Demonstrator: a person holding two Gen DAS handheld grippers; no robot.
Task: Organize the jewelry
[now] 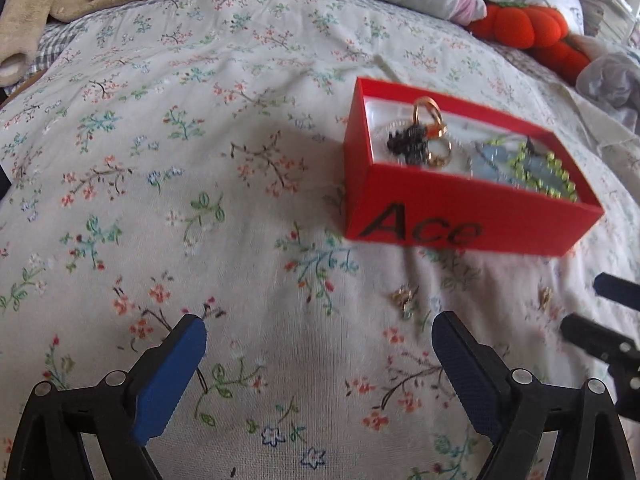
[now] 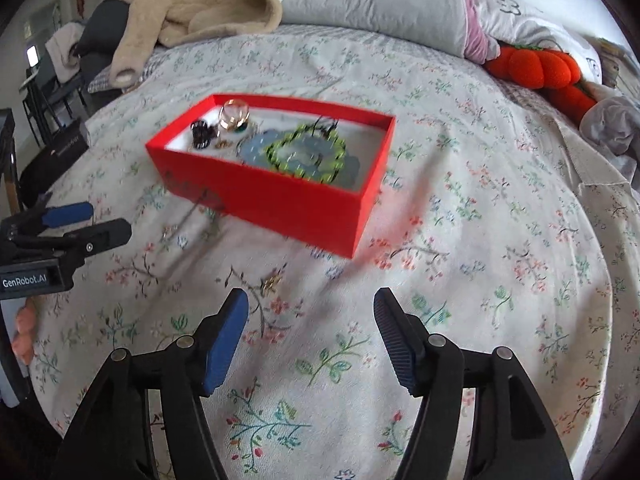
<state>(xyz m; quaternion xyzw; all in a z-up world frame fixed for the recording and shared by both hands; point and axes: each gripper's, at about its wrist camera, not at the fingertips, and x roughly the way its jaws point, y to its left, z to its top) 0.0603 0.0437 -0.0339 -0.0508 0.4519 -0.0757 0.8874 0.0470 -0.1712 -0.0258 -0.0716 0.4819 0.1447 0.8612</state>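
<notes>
Jewelry mostly sits inside the red box (image 1: 460, 212) on the floral bedspread (image 1: 200, 160) in the left wrist view: gold rings (image 1: 427, 111), black piece, green bead bracelet (image 1: 552, 172). Two small gold pieces (image 1: 404, 296) lie loose below it; the left gripper (image 1: 320, 332) is spread, empty. In the right wrist view, the right gripper (image 2: 312, 300) is spread and empty, near a loose gold earring (image 2: 271, 282). Nearly done, I judge.

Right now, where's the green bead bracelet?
The green bead bracelet lies inside the red box on the bed, at the right end in both wrist views, on top of pale blue jewelry, with the gold rings toward the box's left end.
</notes>
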